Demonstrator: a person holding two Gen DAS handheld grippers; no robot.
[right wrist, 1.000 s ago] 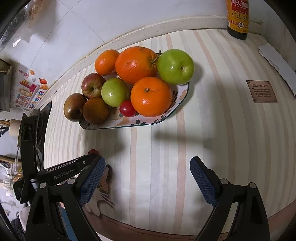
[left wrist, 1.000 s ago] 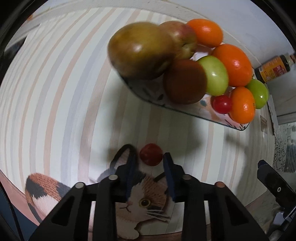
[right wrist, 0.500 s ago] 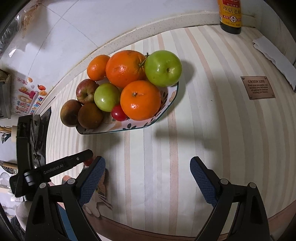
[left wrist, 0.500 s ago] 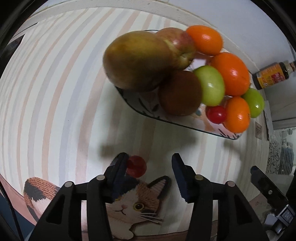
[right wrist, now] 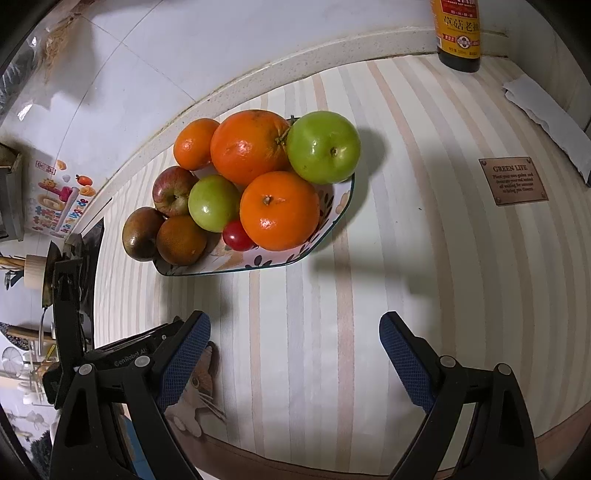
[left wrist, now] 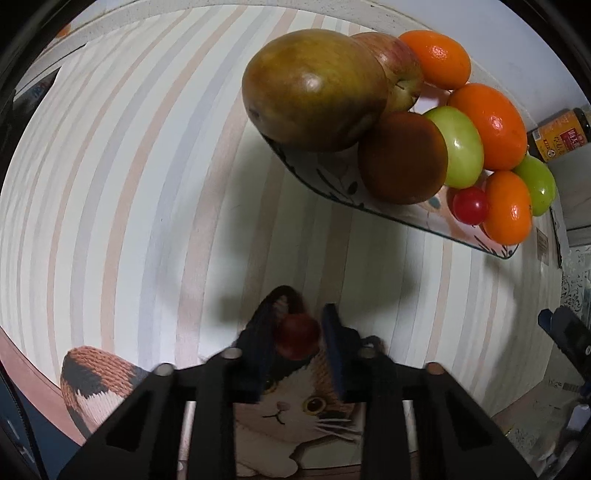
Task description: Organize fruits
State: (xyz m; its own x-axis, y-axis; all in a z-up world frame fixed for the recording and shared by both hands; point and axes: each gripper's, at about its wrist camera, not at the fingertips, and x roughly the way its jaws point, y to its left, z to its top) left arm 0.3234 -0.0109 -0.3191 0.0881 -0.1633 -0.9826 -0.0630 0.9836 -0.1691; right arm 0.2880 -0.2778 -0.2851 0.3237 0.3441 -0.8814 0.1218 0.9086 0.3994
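A small round red cherry tomato (left wrist: 298,339) sits low in the centre of the left wrist frame, pinched between the two blue-padded fingers of the left gripper (left wrist: 299,341), which is clenched on it from both sides. Beneath it lies the striped cream, pink and grey tablecloth (left wrist: 122,206), with its calico cat picture (left wrist: 295,410) at the bottom of the frame.

In the upper right of that frame stands the shallow white patterned ceramic plate (left wrist: 332,181), piled with fruit. A large brown-green pear (left wrist: 314,88) is nearest the camera, with a round brown fruit (left wrist: 402,158) touching it. Behind these are a red apple (left wrist: 399,70), a small green apple (left wrist: 461,146), three oranges and a second red cherry tomato (left wrist: 470,205).

In the right wrist frame the plate (right wrist: 332,218) is in the upper middle. The largest orange (right wrist: 249,146) is pressed against a large green apple (right wrist: 324,147), and another orange (right wrist: 279,210) lies in front of them. The right gripper (right wrist: 295,354) fills the bottom of that frame, its fingers spread wide apart over bare cloth and holding nothing. A dark sauce bottle with a yellow label (right wrist: 458,35) stands at the top right, with a brown "GREEN LIFE" plaque (right wrist: 513,181) at the right.
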